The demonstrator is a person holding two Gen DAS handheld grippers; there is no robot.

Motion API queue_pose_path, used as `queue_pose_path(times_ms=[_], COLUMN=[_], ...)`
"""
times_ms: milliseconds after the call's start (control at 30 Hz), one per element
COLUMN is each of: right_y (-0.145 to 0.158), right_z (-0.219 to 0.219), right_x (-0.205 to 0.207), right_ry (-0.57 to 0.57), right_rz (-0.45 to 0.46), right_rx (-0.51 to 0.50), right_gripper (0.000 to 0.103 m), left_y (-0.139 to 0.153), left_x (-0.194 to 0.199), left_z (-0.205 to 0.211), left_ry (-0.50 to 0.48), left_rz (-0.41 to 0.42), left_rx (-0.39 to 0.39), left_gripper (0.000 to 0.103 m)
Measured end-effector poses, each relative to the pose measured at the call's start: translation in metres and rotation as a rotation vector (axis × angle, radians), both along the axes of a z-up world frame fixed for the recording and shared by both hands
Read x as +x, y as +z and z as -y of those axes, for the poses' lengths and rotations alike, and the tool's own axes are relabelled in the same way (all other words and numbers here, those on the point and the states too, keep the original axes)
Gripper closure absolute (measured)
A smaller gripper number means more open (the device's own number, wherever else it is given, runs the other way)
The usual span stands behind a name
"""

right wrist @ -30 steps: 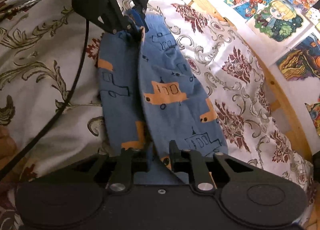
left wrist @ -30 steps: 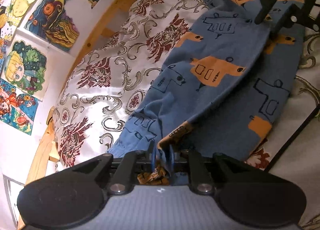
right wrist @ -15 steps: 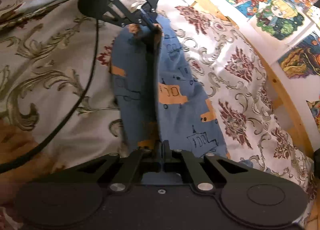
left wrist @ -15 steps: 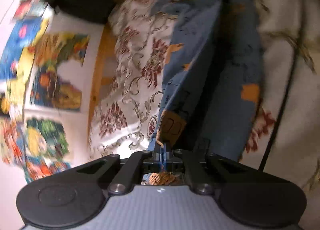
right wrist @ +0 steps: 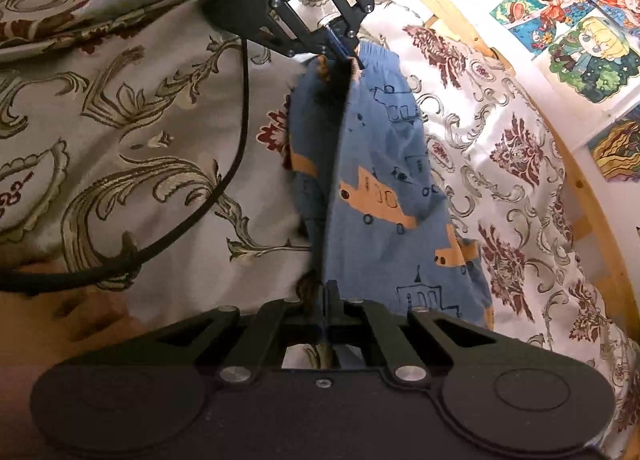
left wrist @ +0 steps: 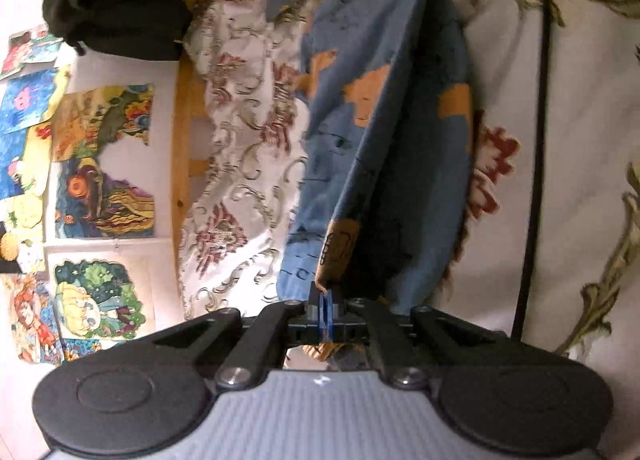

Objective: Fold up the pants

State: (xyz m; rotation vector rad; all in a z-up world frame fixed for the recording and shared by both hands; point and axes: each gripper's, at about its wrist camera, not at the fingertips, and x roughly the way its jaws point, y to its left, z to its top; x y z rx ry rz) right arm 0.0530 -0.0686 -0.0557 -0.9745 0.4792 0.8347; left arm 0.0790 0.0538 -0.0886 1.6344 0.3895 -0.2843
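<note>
— Bedroom first: drawings point(left wrist: 100, 164) pinned to a white wall, a wooden bed frame point(right wrist: 576, 188) along it, and a bed covered by a patterned bedspread point(right wrist: 140, 132) of scrolls and dark red flowers.

— And the pants?

— Blue pants point(right wrist: 384, 188) with orange cars lie on the bedspread, close to the wall side. They are stretched into a long band, and their long axis runs straight from one tool to the other.

— So each end is held?

— Yes. The left gripper point(left wrist: 325, 302) has its fingers pressed together on a fold of cloth at one end, where gathered fabric shows in the right view. The right gripper point(right wrist: 326, 296) pinches the opposite end, fingers squeezed tight on the cloth there.

— How does the cloth sit between them?

— Doubled along its length, I think: a dark crease runs down the middle, one half draped toward the wall, the other toward the open bedspread. It looks partly lifted at the pinched ends and sagging onto the bed between.

— Which hand is nearer for the next step?

— Neither; they are equally placed, well apart at opposite ends. My guess is that one end must travel along that long axis to meet the other.

— Anything in the way?

— A black cable point(right wrist: 236, 132) curves over the bedspread just beside the pants.
</note>
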Motion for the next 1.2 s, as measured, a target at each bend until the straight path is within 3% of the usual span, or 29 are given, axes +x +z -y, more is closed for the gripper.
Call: queue_pose_path(times_ms=[133,267,500,733,800,867,900,967,1067,1200], right_y=[-0.008,-0.007,-0.002,-0.017,-0.012,-0.001,0.008,0.026,0.052,0.068], right_z=[-0.001,0.000,0.004,0.005,0.006,0.012,0.018,0.035,0.071,0.139], right_x=[0.000,0.001,-0.004,-0.001,0.001,0.005,0.008,0.014,0.023,0.042], right_ry=[0.001,-0.005,-0.011,0.005,-0.003,-0.023,-0.045,-0.101,-0.263,-0.543], right_rz=[0.000,0.001,0.127,0.094,0.080,0.046,0.018,-0.029,-0.065,-0.134], right_rx=[-0.017,-0.009,-0.047,-0.098,-0.089,-0.058,-0.030,0.026,0.092,0.181], right_gripper=[0.103,0.103,0.103,0.103,0.092,0.066,0.058,0.030,0.015,0.006], left_y=[-0.010,-0.008,-0.001,-0.005,-0.002,0.012,0.019,0.036,0.060,0.074], left_x=[-0.001,-0.002,-0.003,-0.006,-0.005,0.000,0.002,0.004,0.002,0.002], left_z=[0.000,0.000,0.005,0.007,0.008,0.011,0.012,0.016,0.028,0.060], left_ry=[0.011,0.037,0.087,0.098,0.122,0.197,0.233,0.308,0.362,0.352], left_rz=[-0.041,-0.065,-0.085,-0.117,-0.139,-0.184,-0.203,-0.233,-0.272,-0.311], left_rx=[0.021,-0.011,-0.057,-0.054,-0.079,-0.186,-0.240,-0.372,-0.575,-0.744], left_gripper=[0.101,0.100,0.100,0.100,0.098,0.093,0.089,0.065,0.047,0.044])
